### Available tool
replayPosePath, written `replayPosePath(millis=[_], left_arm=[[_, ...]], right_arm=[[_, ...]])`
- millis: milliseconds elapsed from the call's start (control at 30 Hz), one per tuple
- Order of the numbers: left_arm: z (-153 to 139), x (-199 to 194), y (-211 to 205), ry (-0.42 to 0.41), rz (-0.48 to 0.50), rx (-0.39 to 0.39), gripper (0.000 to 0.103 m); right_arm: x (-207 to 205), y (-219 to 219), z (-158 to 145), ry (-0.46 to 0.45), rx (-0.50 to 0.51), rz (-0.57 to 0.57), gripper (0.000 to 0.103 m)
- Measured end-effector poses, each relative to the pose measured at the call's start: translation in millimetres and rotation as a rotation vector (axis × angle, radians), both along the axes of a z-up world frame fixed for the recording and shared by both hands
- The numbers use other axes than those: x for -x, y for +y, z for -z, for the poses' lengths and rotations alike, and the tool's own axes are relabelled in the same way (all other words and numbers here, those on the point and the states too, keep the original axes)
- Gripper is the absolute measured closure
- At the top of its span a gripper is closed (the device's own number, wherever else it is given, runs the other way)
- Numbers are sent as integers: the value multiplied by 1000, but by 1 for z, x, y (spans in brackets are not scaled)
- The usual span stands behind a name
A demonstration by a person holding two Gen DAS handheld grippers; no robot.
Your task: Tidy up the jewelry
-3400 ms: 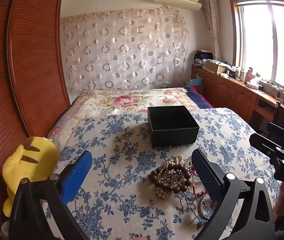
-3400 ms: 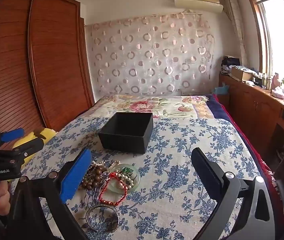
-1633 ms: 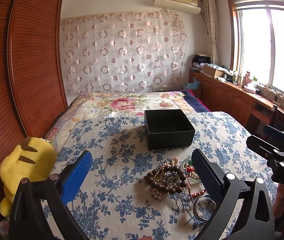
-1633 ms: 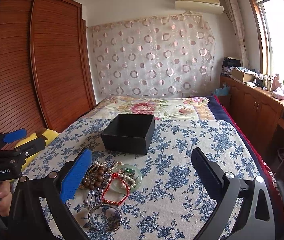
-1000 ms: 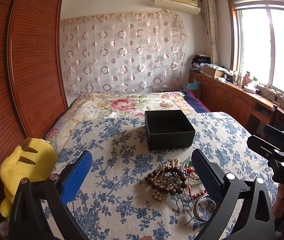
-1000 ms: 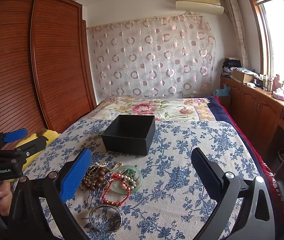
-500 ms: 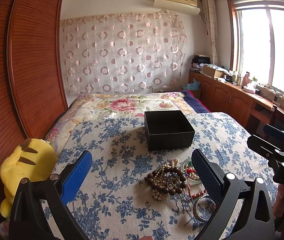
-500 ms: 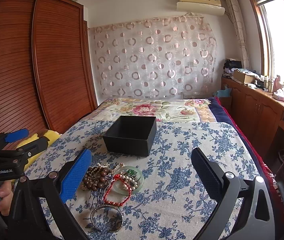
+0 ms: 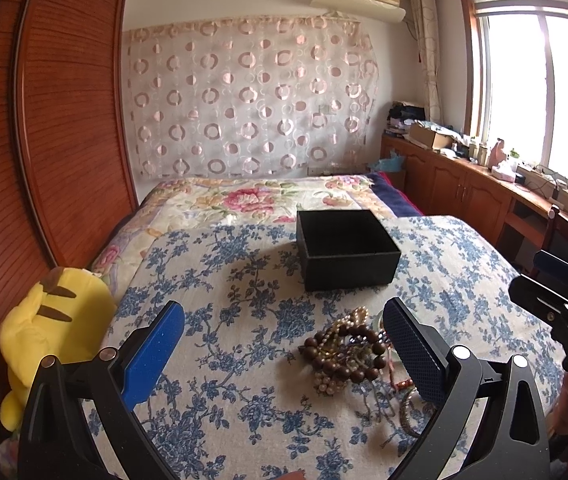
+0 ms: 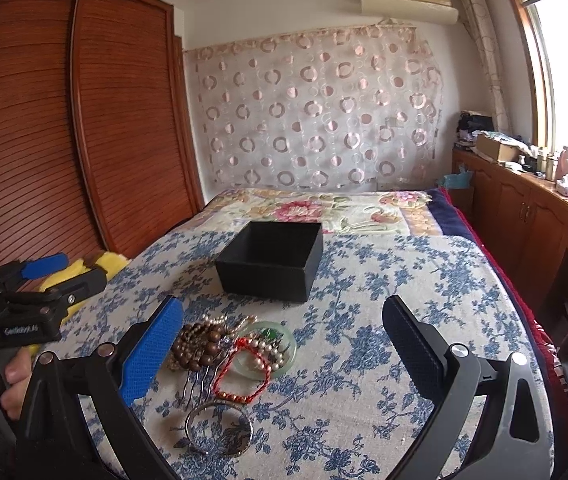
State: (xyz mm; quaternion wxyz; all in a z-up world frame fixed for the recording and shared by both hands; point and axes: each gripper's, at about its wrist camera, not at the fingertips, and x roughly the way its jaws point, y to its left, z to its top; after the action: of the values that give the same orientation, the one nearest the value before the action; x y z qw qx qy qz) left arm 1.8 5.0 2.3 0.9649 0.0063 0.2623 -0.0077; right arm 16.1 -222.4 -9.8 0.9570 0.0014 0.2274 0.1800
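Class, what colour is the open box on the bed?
Black box, clearest in the right wrist view.

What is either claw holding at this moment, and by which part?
Nothing. The left claw and right claw are both open and empty; the jewelry pile lies untouched on the bedspread.
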Motion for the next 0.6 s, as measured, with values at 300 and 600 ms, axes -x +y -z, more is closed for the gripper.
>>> replayPosePath(millis=[300, 600], left_arm=[[25, -11, 14, 64, 14, 13, 7], [52, -22, 21, 134, 57, 53, 7]], right_arm=[[-6, 3, 27, 67, 22, -38, 2], [-16, 13, 57, 155, 70, -109, 26]])
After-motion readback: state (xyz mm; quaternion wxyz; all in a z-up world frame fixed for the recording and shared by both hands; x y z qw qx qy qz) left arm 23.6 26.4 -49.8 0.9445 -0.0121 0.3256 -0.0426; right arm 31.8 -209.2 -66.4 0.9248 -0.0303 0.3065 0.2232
